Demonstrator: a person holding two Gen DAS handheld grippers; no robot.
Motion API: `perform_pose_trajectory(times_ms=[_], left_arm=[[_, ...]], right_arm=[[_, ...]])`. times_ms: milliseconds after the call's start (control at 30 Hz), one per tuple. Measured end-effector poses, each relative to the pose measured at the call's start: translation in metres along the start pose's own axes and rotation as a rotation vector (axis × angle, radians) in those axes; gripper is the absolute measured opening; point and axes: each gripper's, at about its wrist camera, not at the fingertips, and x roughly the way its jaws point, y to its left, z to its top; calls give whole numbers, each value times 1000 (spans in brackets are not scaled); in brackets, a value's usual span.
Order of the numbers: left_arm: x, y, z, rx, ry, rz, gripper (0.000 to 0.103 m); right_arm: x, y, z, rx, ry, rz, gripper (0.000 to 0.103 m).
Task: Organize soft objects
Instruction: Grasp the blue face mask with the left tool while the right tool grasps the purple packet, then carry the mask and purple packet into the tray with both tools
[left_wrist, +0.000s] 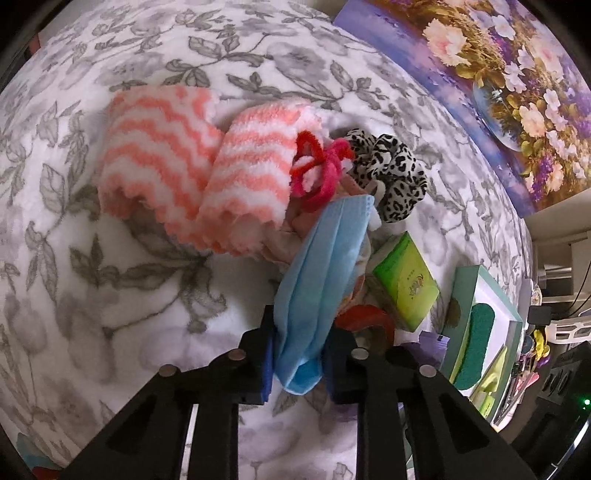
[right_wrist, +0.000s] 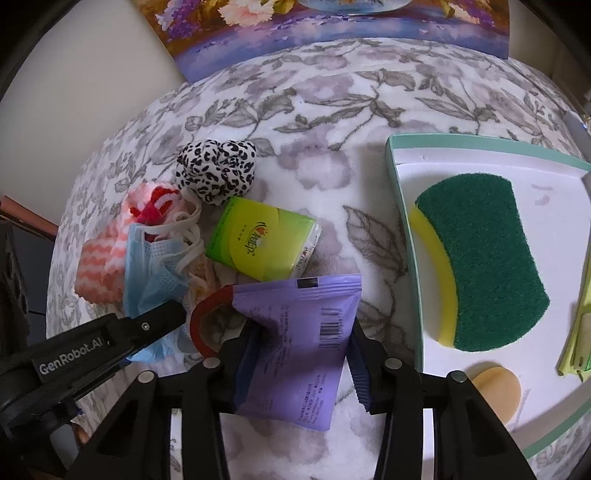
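My left gripper (left_wrist: 298, 356) is shut on a blue face mask (left_wrist: 321, 273), held over a pile of soft things. The pile has pink-and-white striped fuzzy cloths (left_wrist: 192, 166), red pipe-cleaner loops (left_wrist: 317, 166) and a leopard-print scrunchie (left_wrist: 391, 170). My right gripper (right_wrist: 299, 354) has its jaws around a purple packet (right_wrist: 299, 339); the fingers press its sides. The left gripper also shows in the right wrist view (right_wrist: 155, 321), with the mask (right_wrist: 155, 266), the scrunchie (right_wrist: 218, 170) and a green tissue pack (right_wrist: 258, 236). A red ring (right_wrist: 201, 325) lies by the packet.
A teal-rimmed white tray (right_wrist: 406, 236) at right holds a green-and-yellow sponge (right_wrist: 484, 258), a tan round pad (right_wrist: 496, 387) and lime cloths (right_wrist: 580, 332). A floral painting (right_wrist: 332, 33) leans at the back. All lies on a grey floral blanket (right_wrist: 332, 122).
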Motion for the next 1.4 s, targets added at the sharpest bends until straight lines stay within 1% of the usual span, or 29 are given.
perform_pose_trajectory(times_ms=[200, 367, 633, 767, 967, 1100, 1200, 1267, 1400], left_arm=[[-11, -7, 4, 10, -35, 12, 18], [-28, -9, 3, 11, -73, -7, 18], [-79, -15, -1, 36, -189, -43, 18], [-93, -23, -5, 54, -224, -43, 18], [-89, -41, -12, 89, -216, -35, 18], [-87, -60, -21, 128, -209, -29, 18], [-79, -83, -32, 183, -189, -7, 18], [-71, -102, -38, 227, -161, -7, 18], [-60, -139, -46, 305, -136, -1, 18]], right_arm=[[-5, 0, 0, -12, -3, 13, 46], [-13, 1, 1, -17, -13, 24, 46], [-43, 1, 5, -29, -61, 50, 46], [-55, 1, 7, -32, -82, 58, 46], [-69, -10, 9, -29, -104, 43, 46], [-81, -28, 11, -4, -124, 31, 46], [-91, -44, 14, 18, -141, 20, 46], [-98, -59, 17, 41, -154, 16, 46], [-105, -93, 23, 103, -165, -5, 46]])
